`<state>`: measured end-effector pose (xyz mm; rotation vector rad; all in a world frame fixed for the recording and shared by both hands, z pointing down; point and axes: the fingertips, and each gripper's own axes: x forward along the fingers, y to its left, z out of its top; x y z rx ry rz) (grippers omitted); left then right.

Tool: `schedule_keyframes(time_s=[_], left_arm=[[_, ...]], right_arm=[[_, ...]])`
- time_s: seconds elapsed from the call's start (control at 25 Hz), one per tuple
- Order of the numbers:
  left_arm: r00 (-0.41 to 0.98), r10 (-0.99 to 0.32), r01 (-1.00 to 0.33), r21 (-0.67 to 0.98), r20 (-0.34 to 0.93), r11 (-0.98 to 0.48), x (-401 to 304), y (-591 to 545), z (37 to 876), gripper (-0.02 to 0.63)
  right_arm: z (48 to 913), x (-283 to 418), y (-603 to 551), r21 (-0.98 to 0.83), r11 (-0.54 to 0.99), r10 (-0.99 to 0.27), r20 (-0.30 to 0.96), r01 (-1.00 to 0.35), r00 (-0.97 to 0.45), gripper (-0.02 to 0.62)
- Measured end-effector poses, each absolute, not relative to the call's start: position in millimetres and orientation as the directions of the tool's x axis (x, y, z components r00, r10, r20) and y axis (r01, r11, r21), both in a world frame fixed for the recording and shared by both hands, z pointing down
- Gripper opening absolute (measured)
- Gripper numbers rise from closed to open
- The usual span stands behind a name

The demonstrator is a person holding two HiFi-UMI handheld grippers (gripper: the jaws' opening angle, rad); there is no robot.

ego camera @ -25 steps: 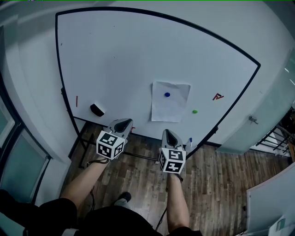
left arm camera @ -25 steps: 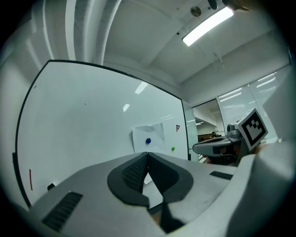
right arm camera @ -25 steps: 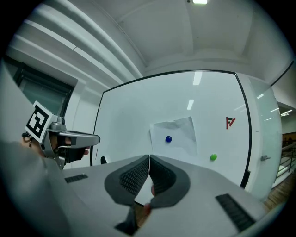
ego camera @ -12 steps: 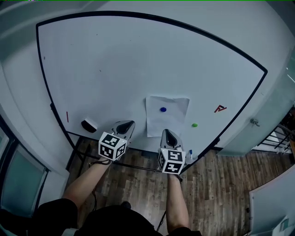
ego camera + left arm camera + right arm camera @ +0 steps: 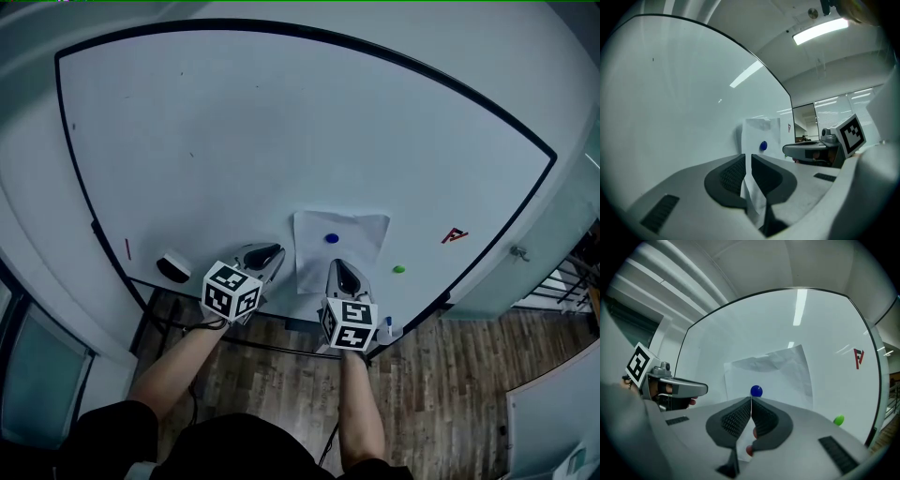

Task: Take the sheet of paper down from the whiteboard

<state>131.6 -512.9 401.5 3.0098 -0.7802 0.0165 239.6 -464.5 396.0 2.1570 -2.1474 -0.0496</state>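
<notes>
paper (image 5: 361, 234) pinned on the whiteboard (image 5: 234, 141), both pairs of fingers shut and empty

the right fingers (image 5: 738, 418) are pressed together with nothing between them. they point straight at the paper's lower half, just under the blue magnet (image 5: 756, 391) that holds it near its top. the left fingers (image 5: 733, 176) are all but closed, grip nothing, and sit just off the paper's left edge, so the paper lies to their right. we judge the right hand the nearer. the paper's long axis runs up the board, so either the magnet comes off or the paper slides out from under it.
</notes>
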Motion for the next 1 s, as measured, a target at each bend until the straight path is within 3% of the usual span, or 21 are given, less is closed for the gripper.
schedule_keyframes(time_s=[0.16, 0.32, 1.0], left_arm=[[0.893, -0.450, -0.450, 0.050, 0.019, -0.892, 143.0, -525.1, 396.7, 0.025], [0.910, -0.415, -0.415, 0.058, 0.025, -0.908, 156.0, -529.0, 393.3, 0.117], [0.917, -0.399, -0.399, 0.026, 0.031, -0.916, 182.5, -542.6, 381.7, 0.113]], right_arm=[[395.8, 244.1, -474.9, 0.099, -0.008, -0.999, 0.043, -0.995, 0.012, 0.025], [394.5, 251.2, -480.5, 0.101, -0.018, -0.999, 0.043, -0.995, 0.022, 0.025], [408.3, 270.8, -463.7, 0.070, -0.055, -0.996, 0.065, -0.996, 0.060, 0.025]])
